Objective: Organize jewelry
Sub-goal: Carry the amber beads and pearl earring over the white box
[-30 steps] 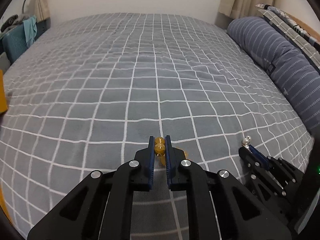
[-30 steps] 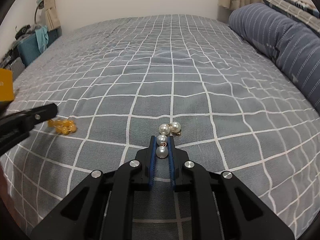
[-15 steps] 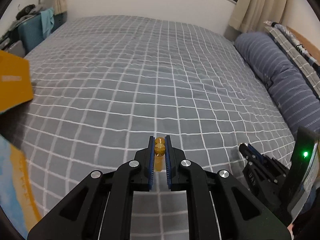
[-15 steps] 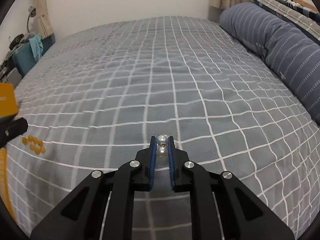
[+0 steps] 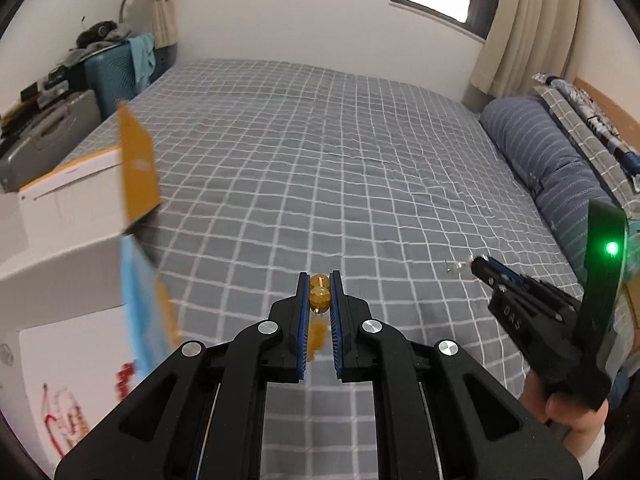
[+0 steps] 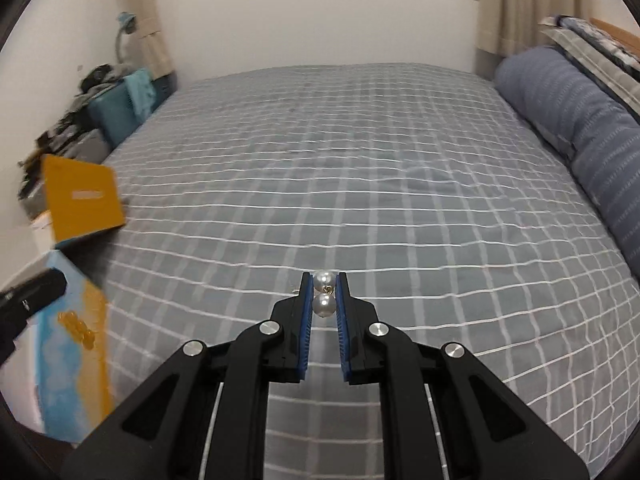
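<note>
- An amber bead bracelet (image 5: 319, 298) is pinched between the blue pads of the left gripper (image 5: 319, 286); two beads are seen between the fingertips, and the rest of the strand hangs blurred below them, above the bedspread.
- The same amber strand (image 6: 76, 326) is seen from the right wrist camera, dangling beside the tip of the left gripper (image 6: 34, 294) in front of the box.
- A pearl earring (image 6: 323, 294) is clamped between the pads of the right gripper (image 6: 323, 286); two white pearls joined by a small gold link are stacked one above the other between the fingertips.
- In the left wrist view, the right gripper (image 5: 482, 266) is seen at the right, held off the bed, with a small pale piece of the earring (image 5: 456, 267) sticking out from its tip; a green light (image 5: 611, 248) is lit on its body.
- An open box (image 5: 72, 208) with white walls and an orange flap (image 5: 138, 168) is seen at the left edge of the bed, close beside the left gripper; a blue and orange panel (image 6: 76, 344) belongs to its near side.
- Red jewelry (image 5: 124, 376), blurred, is visible low at the left against the white of the box.
- A grey checked bedspread (image 6: 360, 168) covers the bed below both grippers.
- A blue striped pillow (image 6: 568, 112) lies along the right edge of the bed.
</note>
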`<state>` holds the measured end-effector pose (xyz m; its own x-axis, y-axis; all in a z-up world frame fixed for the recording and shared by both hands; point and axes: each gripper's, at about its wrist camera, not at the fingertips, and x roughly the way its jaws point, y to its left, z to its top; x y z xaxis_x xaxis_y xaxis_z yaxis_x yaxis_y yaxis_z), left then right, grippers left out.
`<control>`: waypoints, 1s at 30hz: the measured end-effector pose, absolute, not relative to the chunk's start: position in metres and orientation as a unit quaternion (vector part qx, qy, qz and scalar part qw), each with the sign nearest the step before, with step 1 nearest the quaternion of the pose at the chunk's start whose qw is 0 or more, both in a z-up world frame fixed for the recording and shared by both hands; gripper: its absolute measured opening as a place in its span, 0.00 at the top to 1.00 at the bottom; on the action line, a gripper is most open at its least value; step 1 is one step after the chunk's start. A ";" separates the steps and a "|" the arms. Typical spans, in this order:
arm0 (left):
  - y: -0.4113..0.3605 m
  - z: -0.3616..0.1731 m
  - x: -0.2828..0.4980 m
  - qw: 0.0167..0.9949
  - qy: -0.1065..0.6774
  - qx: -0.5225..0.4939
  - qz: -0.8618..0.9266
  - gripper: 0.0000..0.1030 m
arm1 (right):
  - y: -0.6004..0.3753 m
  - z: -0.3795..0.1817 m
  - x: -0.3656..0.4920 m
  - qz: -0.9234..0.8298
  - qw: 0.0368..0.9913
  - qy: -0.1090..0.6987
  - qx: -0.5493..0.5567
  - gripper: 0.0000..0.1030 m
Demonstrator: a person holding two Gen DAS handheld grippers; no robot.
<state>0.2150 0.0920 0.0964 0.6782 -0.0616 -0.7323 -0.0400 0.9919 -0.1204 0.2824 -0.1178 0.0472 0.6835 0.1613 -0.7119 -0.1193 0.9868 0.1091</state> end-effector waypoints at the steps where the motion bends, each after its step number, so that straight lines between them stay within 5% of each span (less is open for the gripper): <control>1: 0.102 0.099 0.208 0.914 0.401 -0.065 -0.002 0.91 | -0.107 0.053 0.279 0.086 0.917 0.389 0.025 0.90; 17: 0.259 0.111 0.108 0.907 0.378 -0.102 0.156 0.91 | 0.069 0.112 0.198 0.238 0.906 0.349 -0.026 0.90; 30: 0.333 0.060 0.074 0.874 0.421 -0.138 0.202 0.91 | 0.191 0.071 0.148 0.318 0.859 0.391 -0.086 0.90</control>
<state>0.0737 0.3325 0.0600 0.5643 0.2364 -0.7910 -0.4693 0.8801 -0.0717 0.1478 0.1913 0.0710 0.4920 0.4786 -0.7272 -0.6134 0.7834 0.1006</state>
